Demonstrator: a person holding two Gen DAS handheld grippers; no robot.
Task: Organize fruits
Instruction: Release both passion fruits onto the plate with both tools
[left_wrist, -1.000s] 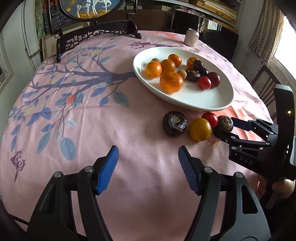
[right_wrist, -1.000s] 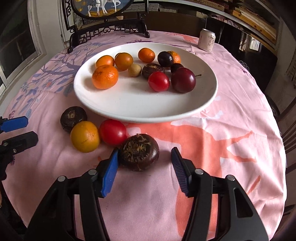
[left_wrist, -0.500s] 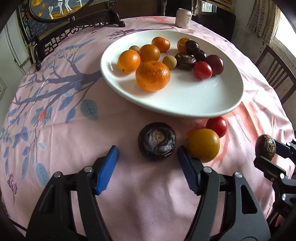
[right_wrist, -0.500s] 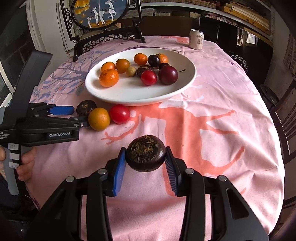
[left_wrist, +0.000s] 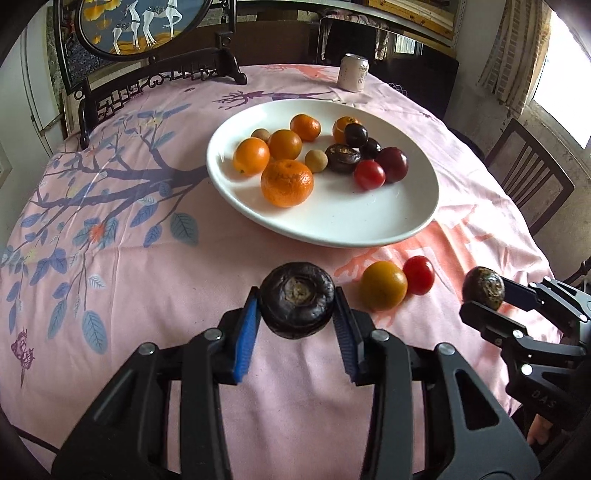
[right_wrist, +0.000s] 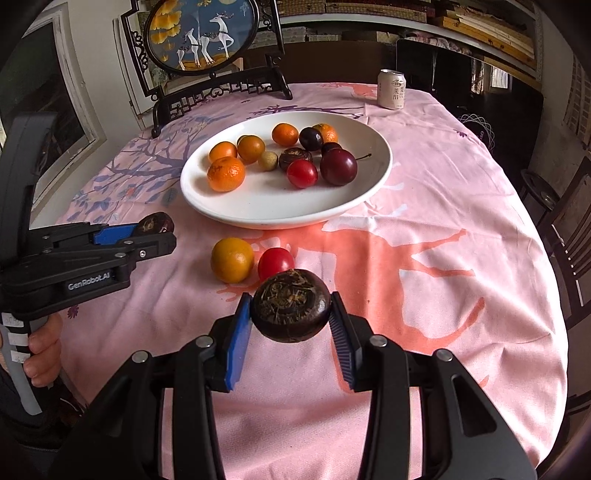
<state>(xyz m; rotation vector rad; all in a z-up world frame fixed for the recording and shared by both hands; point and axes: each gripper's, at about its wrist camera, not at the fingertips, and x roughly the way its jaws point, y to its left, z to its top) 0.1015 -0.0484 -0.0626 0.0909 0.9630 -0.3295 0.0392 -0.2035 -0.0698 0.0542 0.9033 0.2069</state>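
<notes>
My left gripper (left_wrist: 296, 314) is shut on a dark brown water chestnut (left_wrist: 295, 303) and holds it above the pink tablecloth. My right gripper (right_wrist: 291, 314) is shut on another dark water chestnut (right_wrist: 291, 305), also lifted; it shows at the right of the left wrist view (left_wrist: 483, 288). A yellow-orange fruit (left_wrist: 383, 285) and a red tomato (left_wrist: 418, 275) lie on the cloth just before the white plate (left_wrist: 369, 229). The plate holds several oranges, a red tomato, dark plums, small tan fruits and a water chestnut.
A drink can (right_wrist: 391, 89) stands behind the plate. A dark carved stand with a round deer picture (right_wrist: 201, 33) sits at the table's far edge. Wooden chairs (left_wrist: 532, 173) stand at the right of the table.
My left gripper has closed on the water chestnut that lay on the cloth and lifted it. My right gripper has stayed shut on its water chestnut and drawn slightly nearer the plate.
</notes>
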